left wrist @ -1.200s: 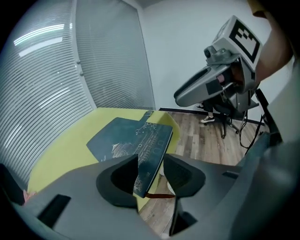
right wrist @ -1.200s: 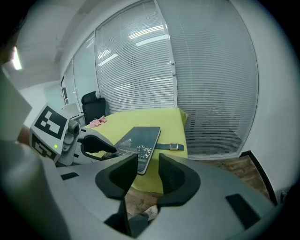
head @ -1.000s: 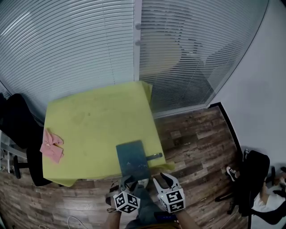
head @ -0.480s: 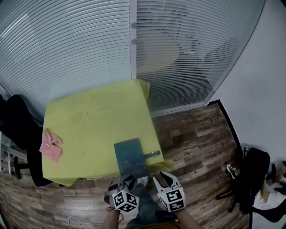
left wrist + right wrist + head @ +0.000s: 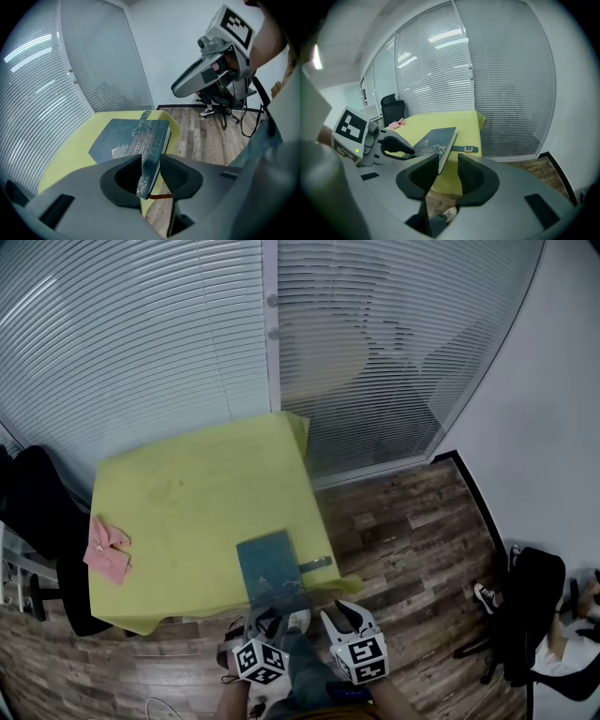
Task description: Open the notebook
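Okay, notebook (image 5: pixel 270 568): closed, dark teal hardcover, lying flat at the near edge of the yellow table (image 5: pixel 187 493), close to its right corner. 1 strap (image 5: pixel 317 565) sticks out from its right side onto the table.

My left gripper (image 5: pixel 270 615) has just been closing and now clamps the notebook's near corner. In the left gripper view the corner sits between the 2 pads, 1 on the cover and 1 against the underside.

My right gripper (image 5: pixel 339 613) has just been closing a little too, but its jaws stand apart with nothing in them. It hangs off the table edge, just right of the notebook.

Only the left gripper view shows the white line drawing of a tiered building on the cover, the pale page edge, and a thin orange ribbon (image 5: pixel 161 196) below the corner.

Only the right gripper view shows the metal buckle (image 5: pixel 470 149) on the strap, plus my left gripper's dark jaw lying on the cover.

Only the head view gives the whole layout: pink cloth (image 5: pixel 106 549) at the table's left edge, well apart from the notebook, blinds (image 5: pixel 141 334) behind, wood floor (image 5: pixel 403 531) to the right.
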`<state>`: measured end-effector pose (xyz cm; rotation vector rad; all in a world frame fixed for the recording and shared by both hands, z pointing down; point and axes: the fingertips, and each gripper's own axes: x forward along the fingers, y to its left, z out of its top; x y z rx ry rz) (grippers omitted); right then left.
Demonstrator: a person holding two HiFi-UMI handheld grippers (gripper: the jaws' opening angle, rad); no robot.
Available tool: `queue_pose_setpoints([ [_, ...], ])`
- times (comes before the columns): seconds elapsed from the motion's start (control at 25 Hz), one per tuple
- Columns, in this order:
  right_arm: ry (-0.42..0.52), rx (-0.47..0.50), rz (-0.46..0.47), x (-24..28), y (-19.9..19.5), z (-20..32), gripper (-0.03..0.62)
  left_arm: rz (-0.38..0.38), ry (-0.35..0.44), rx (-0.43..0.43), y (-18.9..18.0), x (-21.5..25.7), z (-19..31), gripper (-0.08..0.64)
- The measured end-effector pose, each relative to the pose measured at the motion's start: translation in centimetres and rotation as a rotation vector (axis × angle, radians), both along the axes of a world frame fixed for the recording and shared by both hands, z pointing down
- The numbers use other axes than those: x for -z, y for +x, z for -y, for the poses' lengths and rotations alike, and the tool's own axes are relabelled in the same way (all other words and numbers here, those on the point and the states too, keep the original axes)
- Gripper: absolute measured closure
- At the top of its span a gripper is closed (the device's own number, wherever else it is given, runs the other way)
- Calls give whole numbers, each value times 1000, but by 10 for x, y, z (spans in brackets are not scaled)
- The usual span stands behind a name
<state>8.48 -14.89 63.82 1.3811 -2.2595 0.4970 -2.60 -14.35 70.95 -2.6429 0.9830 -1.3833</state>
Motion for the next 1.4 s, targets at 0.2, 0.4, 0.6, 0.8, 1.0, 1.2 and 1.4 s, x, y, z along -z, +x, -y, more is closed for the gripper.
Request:
queue_pose_setpoints([
  [0.2,15,3,0,7,-1,-1,451,-7,12,9,-1,7,-1,426],
  [0.4,32,13,2,16,-7,-4,451,-12,33,18,-4,17,-3,439],
  [0.6,49,24,-3,22,-14,-7,453,-22,52,29,-9,24,-6,446],
  [0.8,65,29,-3,28,-20,-4,453,-35,63,41,-14,31,-5,457],
  [1.0,77,28,-8,35,-24,-4,453,-41,65,48,-19,34,-6,457],
  [1.2,95,23,-7,40,-25,-3,453,-47,73,49,-19,35,-4,459],
  [1.4,94,19,-6,42,-24,-3,454,-58,73,60,-21,35,-9,465],
])
